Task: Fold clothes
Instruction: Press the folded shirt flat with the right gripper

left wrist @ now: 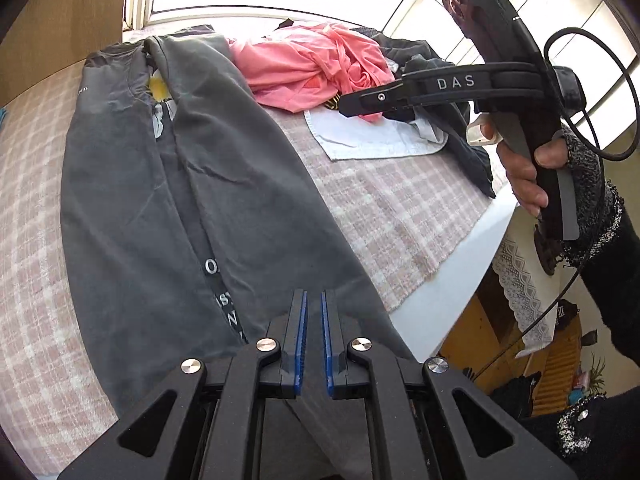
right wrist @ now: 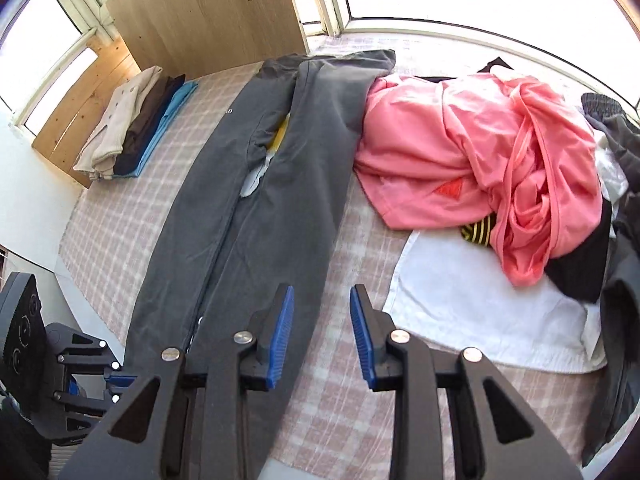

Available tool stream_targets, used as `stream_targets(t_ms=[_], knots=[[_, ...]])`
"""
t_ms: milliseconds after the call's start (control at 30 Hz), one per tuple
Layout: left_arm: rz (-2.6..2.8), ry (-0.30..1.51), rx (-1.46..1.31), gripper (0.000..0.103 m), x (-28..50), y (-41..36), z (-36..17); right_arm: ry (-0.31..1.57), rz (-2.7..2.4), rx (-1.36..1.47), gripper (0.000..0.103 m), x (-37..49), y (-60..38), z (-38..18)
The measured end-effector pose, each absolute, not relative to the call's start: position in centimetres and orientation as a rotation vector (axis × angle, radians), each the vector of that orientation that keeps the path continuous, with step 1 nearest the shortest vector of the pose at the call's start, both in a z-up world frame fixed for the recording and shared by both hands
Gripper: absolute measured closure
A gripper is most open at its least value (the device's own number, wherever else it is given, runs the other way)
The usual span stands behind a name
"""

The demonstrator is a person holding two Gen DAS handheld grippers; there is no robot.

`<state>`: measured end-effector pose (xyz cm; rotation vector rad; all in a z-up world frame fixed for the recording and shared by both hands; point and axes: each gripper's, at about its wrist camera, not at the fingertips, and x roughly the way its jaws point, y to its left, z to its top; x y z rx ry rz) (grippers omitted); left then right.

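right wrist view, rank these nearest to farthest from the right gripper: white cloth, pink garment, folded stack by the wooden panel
From the right gripper:
1. White cloth, lying flat just to its right on the checked cover.
2. Pink garment, crumpled in a heap farther back on the right, overlapping the white cloth.
3. Folded stack, far back on the left against the wooden panel.

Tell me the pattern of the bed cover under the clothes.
The bed cover is pink-and-white plaid; clearest in the right wrist view.
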<state>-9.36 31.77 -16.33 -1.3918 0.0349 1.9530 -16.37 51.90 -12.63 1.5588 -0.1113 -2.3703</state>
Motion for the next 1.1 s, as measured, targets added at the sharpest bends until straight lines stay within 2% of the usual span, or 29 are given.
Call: stream_targets(t_ms=[133, 300, 400, 467, 500, 733, 867, 900, 1100], knots=[[2.0, -0.014, -1.416, 0.098, -15.0, 33.7, -17.3, -0.098, -2.307, 1.558, 0.088, -25.3, 51.9, -13.6], [2.03, -0.074, -1.445, 0.098, -20.6, 35.6, -19.2, 0.03, -2.175, 1.582, 0.091, -32.2, 48.4, -16.7], [2.053, 0.012, -1.527, 0.098, -21.7, 35.9, -21.4, 0.108, -2.109, 1.624, 0.092, -33.8, 47.1, -19.1], [2.073, 0.064, -1.56, 0.097, -21.8, 35.6, -22.1, 0.146, -2.104, 1.643, 0.102, -34.7, 47.5, -20.1], [2.078, 0.064, -1.554, 0.099, -21.6, 35.4, -21.9, 0.109, -2.078, 1.646, 0.102, -34.9, 48.0, -20.1], [2.11, 0.029, -1.475, 0.1, -19.7, 33.9, -19.3, 0.072, -1.993, 1.432, 0.099, -29.8, 46.7, -16.4], [2.116, -0.011, -1.442, 0.1, -15.9, 32.4, -17.2, 0.34, -1.974, 1.466, 0.1, -27.2, 42.6, -19.5], [2.112, -0.016, -1.442, 0.1, -14.8, 31.9, -16.8, 0.337, -1.997, 1.439, 0.099, -26.8, 42.6, -19.2], [2.041, 0.034, -1.455, 0.1, -7.0, 29.8, -15.7, 0.04, -2.069, 1.227, 0.096, -19.3, 47.2, -13.4]])
